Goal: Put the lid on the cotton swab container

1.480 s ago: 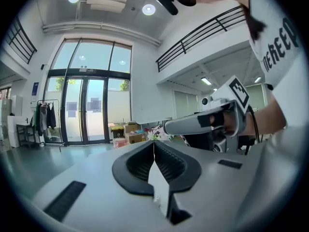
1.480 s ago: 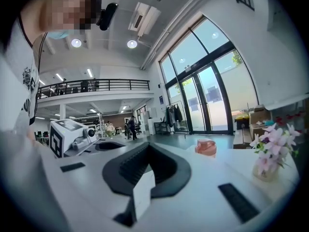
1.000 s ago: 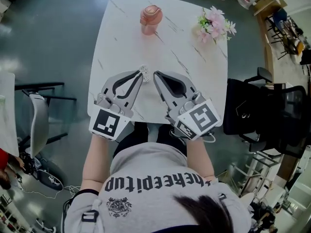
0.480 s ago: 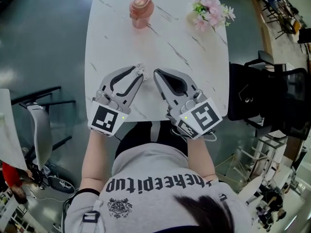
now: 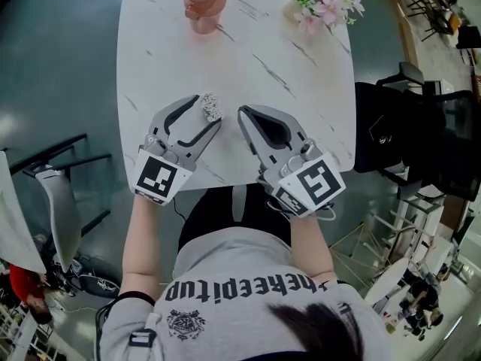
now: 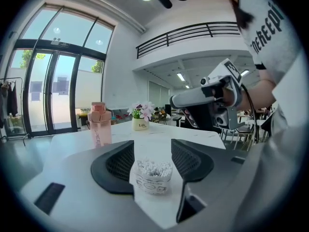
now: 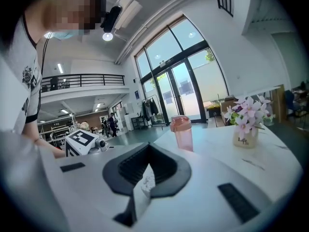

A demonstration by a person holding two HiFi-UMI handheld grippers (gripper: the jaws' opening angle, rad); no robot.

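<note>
A small clear cotton swab container [image 5: 210, 106], full of white swabs and with no lid on it, stands upright on the white marble table [image 5: 301, 111]. My left gripper [image 5: 207, 110] is open around it. Its jaws have just been opening, and the container [image 6: 153, 176] sits between the pads of the left gripper [image 6: 152, 153] with narrow gaps on both sides. My right gripper [image 5: 244, 115] lies just right of it, shut, with nothing that I can see between the pads. In the right gripper view the right gripper [image 7: 146, 151] shows its pads meeting at the tips. No lid shows in any view.
A pink drinking bottle [image 5: 204, 4] stands at the far side of the table, and a small vase of pink flowers [image 5: 319, 0] at the far right corner. A black chair [image 5: 406, 149] stands right of the table. Both grippers are near the table's front edge.
The left jaws have spread apart from the container, which now stands free between them. Both grippers have sunk toward the table. The right gripper stays shut.
</note>
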